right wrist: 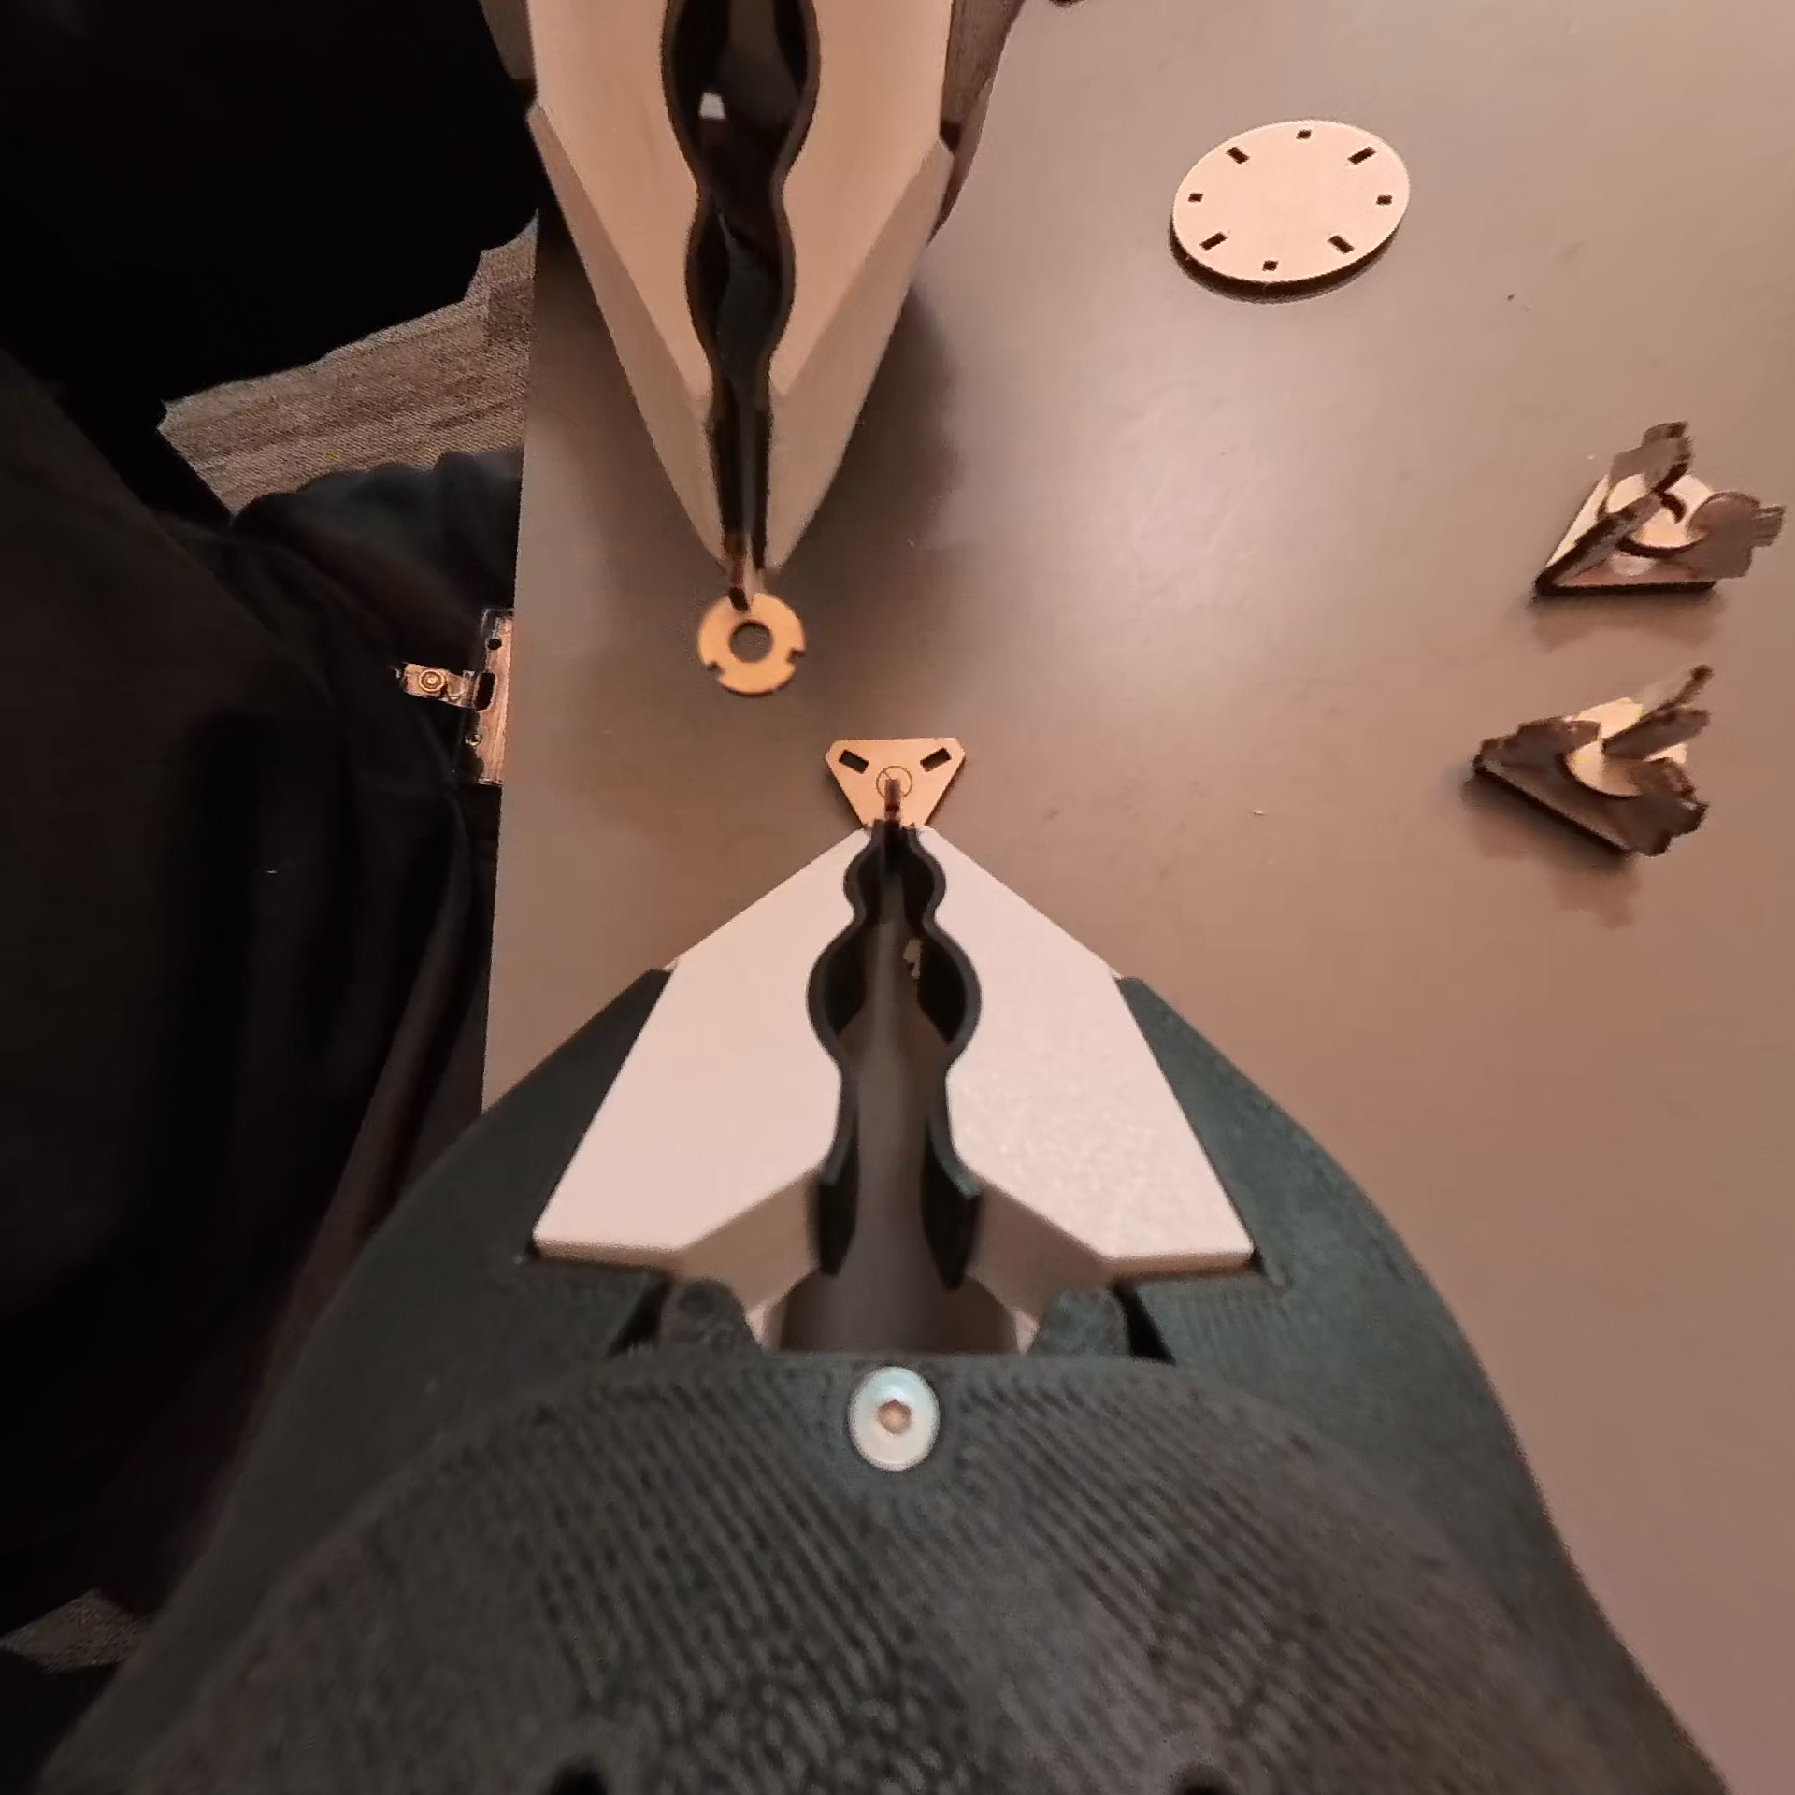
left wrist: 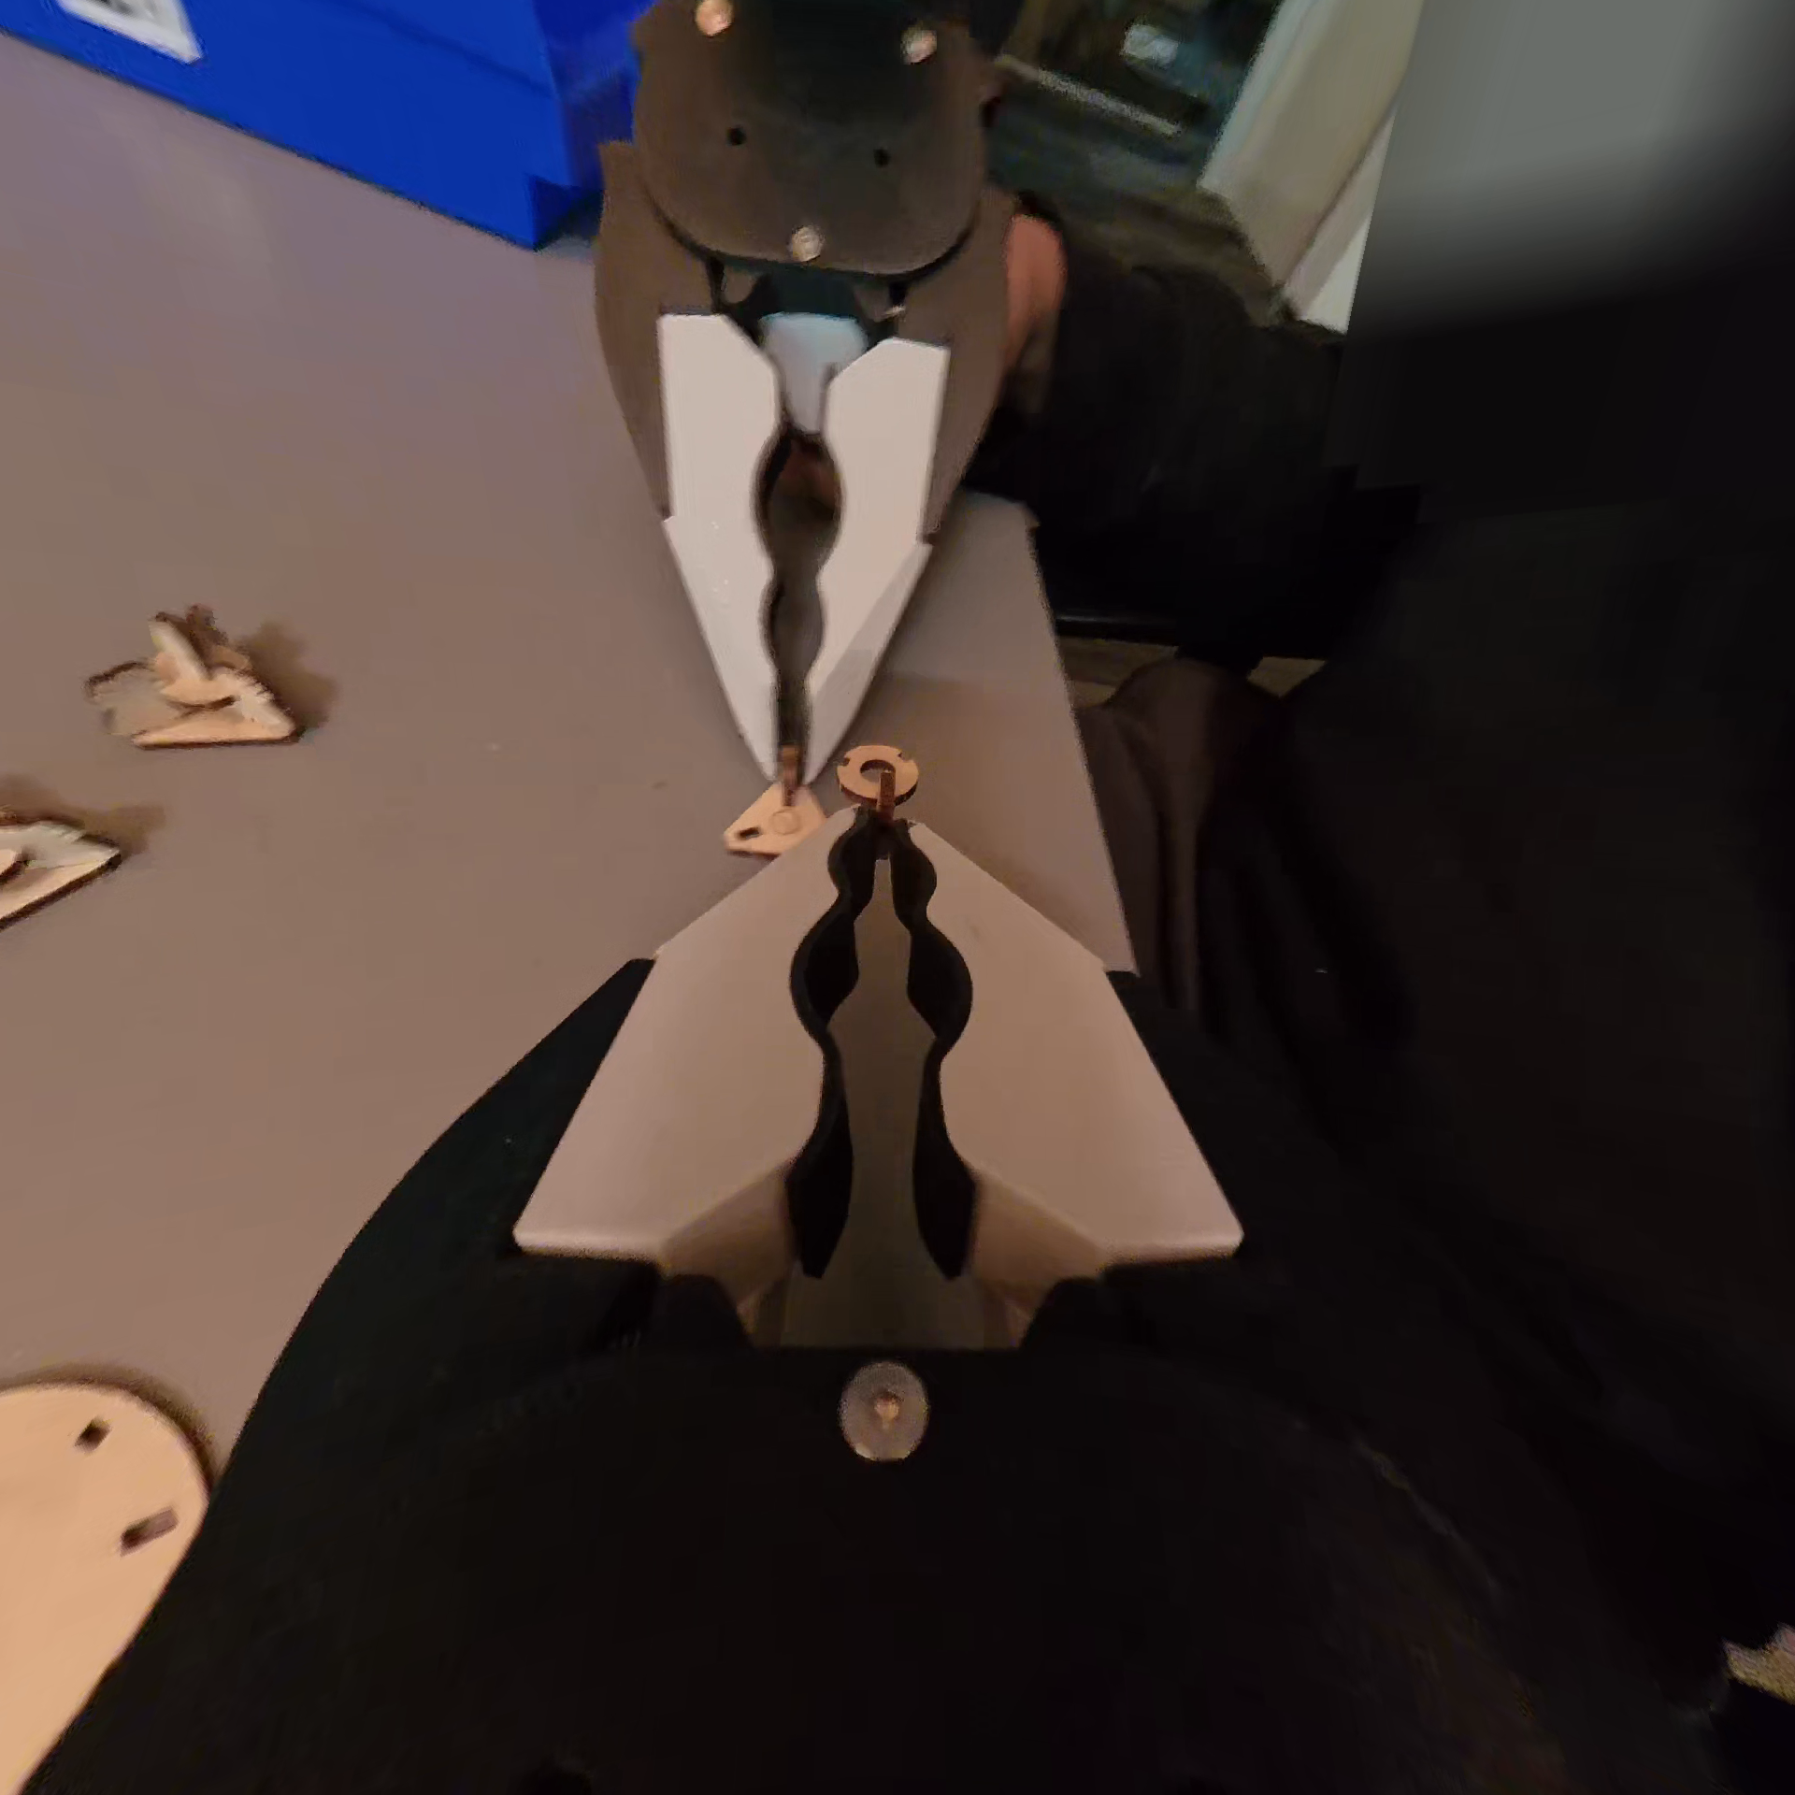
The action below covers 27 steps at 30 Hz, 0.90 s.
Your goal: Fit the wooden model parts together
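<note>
My left gripper is shut, and a thin brown stub sticks out of its tips. A small notched wooden ring sits at that stub, and the right wrist view shows the ring at this gripper's tips. My right gripper is shut on a thin wooden peg. The peg points at the centre circle of a small triangular wooden plate lying on the grey table. The left wrist view shows the same: the right gripper, the peg and the plate.
A round slotted wooden disc lies farther back and also shows in the left wrist view. Two assembled wooden pieces lie to the right. A blue box stands at the back. A person in dark clothing sits at the table edge. The tips of one gripper are about 5 centimeters away from the tips of the other.
</note>
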Tool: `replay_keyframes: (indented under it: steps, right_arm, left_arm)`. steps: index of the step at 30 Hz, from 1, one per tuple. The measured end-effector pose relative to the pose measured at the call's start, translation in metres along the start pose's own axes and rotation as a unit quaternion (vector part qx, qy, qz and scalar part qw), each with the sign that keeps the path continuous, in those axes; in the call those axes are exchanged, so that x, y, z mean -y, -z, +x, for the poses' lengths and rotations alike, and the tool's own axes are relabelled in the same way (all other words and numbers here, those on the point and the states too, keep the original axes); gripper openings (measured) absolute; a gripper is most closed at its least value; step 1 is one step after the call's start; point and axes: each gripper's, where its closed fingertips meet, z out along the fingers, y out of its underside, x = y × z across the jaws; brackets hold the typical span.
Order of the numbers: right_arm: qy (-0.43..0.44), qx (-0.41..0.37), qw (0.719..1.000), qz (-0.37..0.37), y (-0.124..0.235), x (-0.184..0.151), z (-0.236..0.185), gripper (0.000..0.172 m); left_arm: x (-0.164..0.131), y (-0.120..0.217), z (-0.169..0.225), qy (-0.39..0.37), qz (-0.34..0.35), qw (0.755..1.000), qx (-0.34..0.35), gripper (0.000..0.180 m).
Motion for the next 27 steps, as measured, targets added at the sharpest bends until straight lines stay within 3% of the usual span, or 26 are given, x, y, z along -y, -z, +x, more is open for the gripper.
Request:
replay_keyframes:
  steps: [2,5,8,10,17,22,27]
  right_arm:
    - [0.003,-0.005,1.000,0.000,0.000,0.000,0.000,0.000]
    - [-0.004,-0.011,1.000,0.002,-0.001,0.001,0.001,0.000]
    - [-0.023,-0.019,1.000,0.005,-0.002,0.002,0.002,0.000]
    - [-0.046,-0.026,0.999,0.008,-0.002,0.003,0.002,0.001]
    - [-0.119,-0.068,0.990,0.026,-0.006,0.006,0.000,0.001]
    - [-0.095,-0.111,0.989,0.001,-0.006,0.005,0.000,0.001]
    - [-0.102,-0.104,0.989,0.004,-0.009,0.006,-0.005,0.001]
  left_arm:
    - [-0.003,-0.001,-0.015,0.012,-0.010,0.998,0.057,0.002]
    - [0.002,-0.002,-0.025,0.095,0.026,0.989,0.114,0.002]
    - [0.007,0.004,-0.033,0.204,0.110,0.952,0.202,0.001]
    - [0.010,0.013,-0.030,0.221,0.155,0.927,0.259,0.000]
    - [-0.003,0.009,-0.021,0.198,0.165,0.877,0.405,0.000]
    - [-0.005,-0.006,-0.019,0.187,0.133,0.880,0.416,0.000]
    - [-0.003,-0.005,-0.021,0.202,0.151,0.876,0.412,0.000]
